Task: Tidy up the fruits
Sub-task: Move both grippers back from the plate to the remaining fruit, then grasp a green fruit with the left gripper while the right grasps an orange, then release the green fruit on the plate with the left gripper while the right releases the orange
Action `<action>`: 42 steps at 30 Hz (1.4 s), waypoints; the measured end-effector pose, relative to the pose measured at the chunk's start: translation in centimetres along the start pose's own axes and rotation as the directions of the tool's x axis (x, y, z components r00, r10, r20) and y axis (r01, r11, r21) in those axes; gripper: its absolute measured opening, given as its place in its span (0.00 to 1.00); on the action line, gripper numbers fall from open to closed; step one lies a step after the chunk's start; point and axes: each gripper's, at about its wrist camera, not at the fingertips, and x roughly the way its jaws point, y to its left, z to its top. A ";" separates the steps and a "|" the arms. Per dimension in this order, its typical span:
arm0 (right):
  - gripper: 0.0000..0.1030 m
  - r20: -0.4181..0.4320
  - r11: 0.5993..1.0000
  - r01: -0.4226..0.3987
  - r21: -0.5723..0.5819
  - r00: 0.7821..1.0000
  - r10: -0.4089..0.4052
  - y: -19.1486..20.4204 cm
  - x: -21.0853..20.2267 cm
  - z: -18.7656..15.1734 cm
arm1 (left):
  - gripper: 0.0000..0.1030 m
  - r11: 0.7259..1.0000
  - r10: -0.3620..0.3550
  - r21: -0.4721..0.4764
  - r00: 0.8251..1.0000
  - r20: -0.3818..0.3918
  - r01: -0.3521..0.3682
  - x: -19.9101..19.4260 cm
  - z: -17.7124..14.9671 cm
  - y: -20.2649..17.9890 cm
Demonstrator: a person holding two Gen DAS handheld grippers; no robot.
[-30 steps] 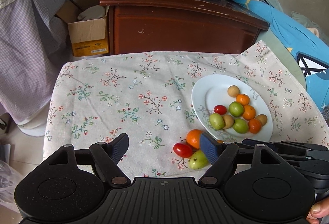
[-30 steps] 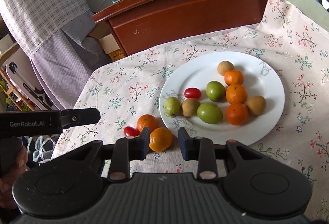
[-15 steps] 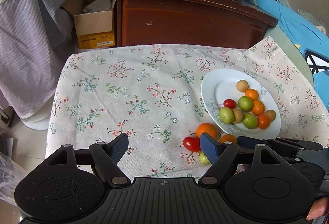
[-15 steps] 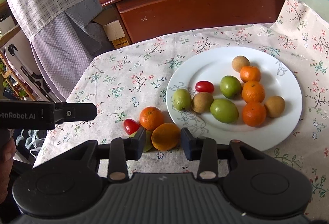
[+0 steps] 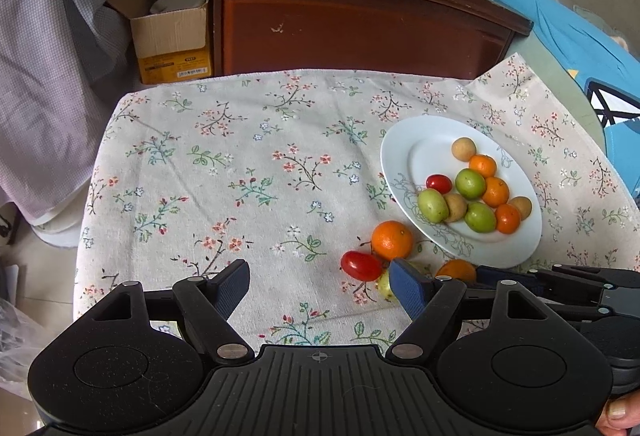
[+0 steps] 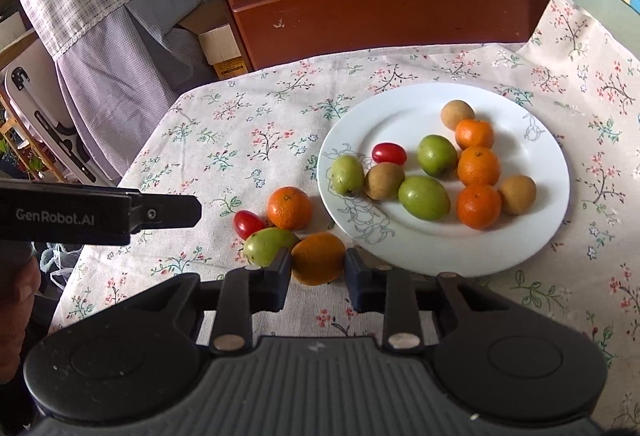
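- The right gripper [image 6: 316, 270] is closing; its jaws have just been narrowing, and its pads are now pinching the orange [image 6: 319, 258] at its two sides.
- The orange is sitting on the cloth [image 6: 248, 139], just beside the near rim of the plate [image 6: 532, 236] and touching a green fruit [image 6: 268, 244].
- It is probably light and firm, with a rind that gives a little; its round shape could be rolling out, so holding across the widest part seems best.
- The left gripper [image 5: 318, 286] is hanging spread, with nothing between its jaws.
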 end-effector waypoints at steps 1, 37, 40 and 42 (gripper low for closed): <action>0.28 -0.002 1.000 0.007 0.016 1.000 -0.007 -0.2 -0.3 -0.1 | 0.75 1.000 -0.003 0.006 1.000 -0.005 0.003 0.1 -0.1 -0.2; 0.33 -0.052 0.977 -0.005 0.215 0.999 0.017 -2.1 -1.4 -3.0 | 0.32 0.998 -0.061 -0.026 0.998 -0.021 0.061 4.3 -1.6 -4.5; 0.32 -0.052 0.978 -0.010 0.207 0.998 0.021 -1.9 -1.1 -3.1 | 0.32 0.997 -0.068 -0.025 0.997 -0.023 0.068 4.2 -1.6 -4.5; 0.32 -0.050 0.981 -0.007 0.196 0.999 0.017 -1.8 -1.1 -3.1 | 0.32 0.998 -0.068 -0.017 0.997 -0.023 0.067 4.1 -1.7 -4.5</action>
